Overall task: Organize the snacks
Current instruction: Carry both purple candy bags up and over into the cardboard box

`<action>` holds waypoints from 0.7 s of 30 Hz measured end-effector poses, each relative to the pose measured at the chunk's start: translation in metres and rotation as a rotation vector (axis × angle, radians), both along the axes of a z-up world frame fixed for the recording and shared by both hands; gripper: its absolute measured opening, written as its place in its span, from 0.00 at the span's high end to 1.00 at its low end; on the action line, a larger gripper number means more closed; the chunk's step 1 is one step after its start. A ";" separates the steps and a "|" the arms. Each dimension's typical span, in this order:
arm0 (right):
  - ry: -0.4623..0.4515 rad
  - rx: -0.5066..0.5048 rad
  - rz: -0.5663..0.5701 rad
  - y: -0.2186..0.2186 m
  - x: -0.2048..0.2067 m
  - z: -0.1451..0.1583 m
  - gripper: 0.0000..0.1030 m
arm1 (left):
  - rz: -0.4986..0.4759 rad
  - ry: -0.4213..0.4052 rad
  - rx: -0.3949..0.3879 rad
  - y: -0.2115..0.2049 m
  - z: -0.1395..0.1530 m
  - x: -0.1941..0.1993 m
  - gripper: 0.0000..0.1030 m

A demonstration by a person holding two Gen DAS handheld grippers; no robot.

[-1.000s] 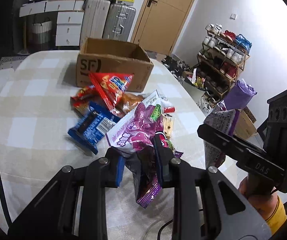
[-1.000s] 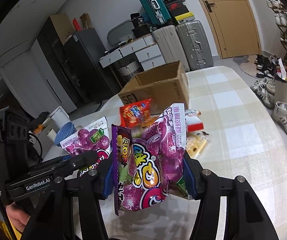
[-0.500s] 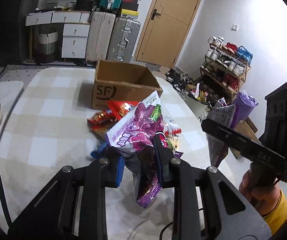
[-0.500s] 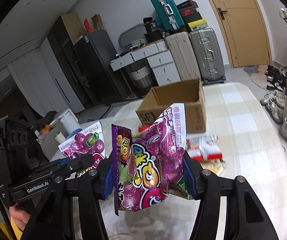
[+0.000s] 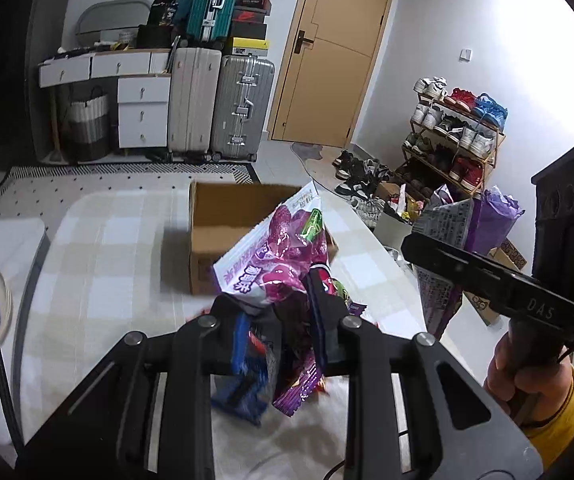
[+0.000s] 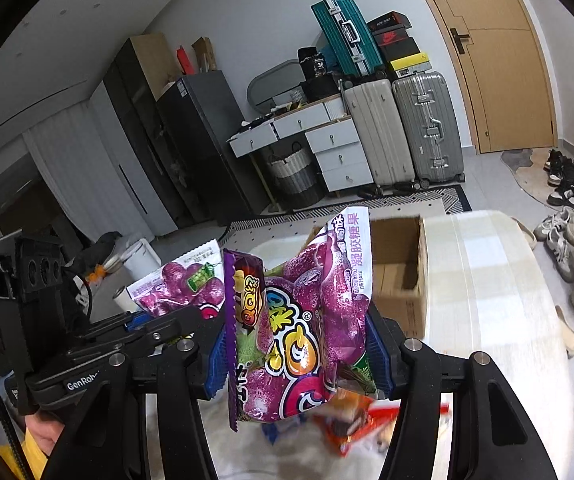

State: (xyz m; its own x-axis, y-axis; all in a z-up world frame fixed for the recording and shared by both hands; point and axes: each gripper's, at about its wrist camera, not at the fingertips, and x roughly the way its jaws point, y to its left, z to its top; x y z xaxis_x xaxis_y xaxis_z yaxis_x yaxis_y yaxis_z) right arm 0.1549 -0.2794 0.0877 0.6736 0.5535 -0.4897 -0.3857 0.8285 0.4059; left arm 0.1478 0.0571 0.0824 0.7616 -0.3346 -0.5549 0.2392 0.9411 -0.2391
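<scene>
In front of the cardboard box (image 5: 223, 236), two purple candy bags are held up in the air above the tabletop (image 5: 99, 264). The left gripper (image 5: 277, 320) has its fingers (image 5: 243, 340) pressed on the bottom of one purple candy bag (image 5: 275, 256). This bag has a white edge with purple writing and it leans toward the box. The right gripper (image 6: 297, 356) has its fingers (image 6: 377, 354) pinching the other purple candy bag (image 6: 299, 320), which stands up tall and shows big yellow and orange letters. In the right wrist view the left gripper (image 6: 159, 326) and its bag (image 6: 183, 280) show just to the left of this one.

The box is open at the top and sits on the checked cloth of the tabletop, a little past both bags. Below the bags, nearer than the box, more snacks lie on the tabletop. A blue packet (image 5: 243, 388) lies under the left gripper, and a red and orange packet (image 6: 363, 420) lies under the right gripper; both look blurry.

Far behind the box stand two gray suitcases (image 5: 219, 104), white drawers (image 5: 143, 112) and a wooden door (image 5: 335, 52). To the right of the box is a shoe rack (image 5: 451, 136).
</scene>
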 end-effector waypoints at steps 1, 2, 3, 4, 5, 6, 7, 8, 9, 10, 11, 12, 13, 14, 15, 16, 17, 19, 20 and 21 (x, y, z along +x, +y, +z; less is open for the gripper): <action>-0.003 -0.005 -0.001 0.001 0.008 0.003 0.45 | -0.002 0.001 0.005 -0.002 0.004 0.009 0.78; -0.006 -0.012 -0.003 0.002 0.017 0.006 0.45 | -0.004 0.004 0.006 0.000 0.009 0.018 0.78; -0.007 -0.009 -0.004 0.002 0.027 0.010 0.45 | -0.005 0.011 0.007 -0.005 0.011 0.038 0.78; -0.005 -0.003 -0.001 0.003 0.039 0.014 0.45 | -0.007 0.017 0.007 -0.007 0.013 0.051 0.78; 0.000 0.002 0.001 0.004 0.049 0.016 0.45 | -0.010 0.025 0.005 -0.008 0.014 0.064 0.78; 0.004 0.005 0.000 0.005 0.057 0.018 0.45 | -0.012 0.034 0.003 -0.009 0.015 0.078 0.78; 0.009 0.005 -0.001 0.006 0.069 0.020 0.45 | -0.015 0.044 0.011 -0.011 0.016 0.091 0.78; 0.011 0.001 0.004 0.008 0.082 0.021 0.45 | -0.018 0.053 0.020 -0.011 0.018 0.104 0.78; 0.010 -0.002 0.005 0.010 0.091 0.022 0.45 | -0.024 0.062 0.035 -0.018 0.016 0.121 0.78; 0.010 -0.007 0.005 0.012 0.102 0.022 0.45 | -0.029 0.072 0.046 -0.023 0.013 0.136 0.78; 0.013 -0.016 0.006 0.015 0.115 0.021 0.45 | -0.033 0.085 0.052 -0.023 0.013 0.150 0.78; 0.018 -0.018 0.006 0.016 0.125 0.019 0.45 | -0.036 0.095 0.058 -0.027 0.009 0.163 0.78; 0.027 -0.023 0.004 0.017 0.136 0.015 0.45 | -0.039 0.106 0.067 -0.032 0.003 0.176 0.78; 0.039 -0.025 0.000 0.017 0.147 0.011 0.45 | -0.038 0.110 0.078 -0.033 0.002 0.189 0.78; 0.051 -0.023 -0.001 0.018 0.156 0.006 0.45 | -0.039 0.116 0.094 -0.040 -0.005 0.208 0.78; 0.074 -0.018 0.002 0.018 0.168 -0.001 0.45 | -0.042 0.122 0.109 -0.046 -0.010 0.219 0.78; 0.090 -0.017 0.001 0.016 0.178 -0.007 0.45 | -0.047 0.128 0.128 -0.048 -0.013 0.232 0.78; 0.115 -0.024 0.001 0.018 0.193 -0.021 0.45 | -0.051 0.140 0.149 -0.057 -0.024 0.256 0.78; 0.130 -0.027 0.003 0.019 0.203 -0.028 0.45 | -0.051 0.146 0.163 -0.060 -0.029 0.266 0.78; 0.137 -0.031 0.003 0.018 0.209 -0.033 0.45 | -0.048 0.149 0.180 -0.064 -0.037 0.278 0.78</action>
State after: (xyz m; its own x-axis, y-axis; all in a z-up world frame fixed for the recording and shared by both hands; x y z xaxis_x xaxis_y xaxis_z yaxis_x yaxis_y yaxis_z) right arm 0.3641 -0.2614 0.0543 0.5977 0.5386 -0.5938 -0.3308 0.8404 0.4293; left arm 0.4258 -0.0072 0.0456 0.6523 -0.2542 -0.7141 0.2595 0.9600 -0.1047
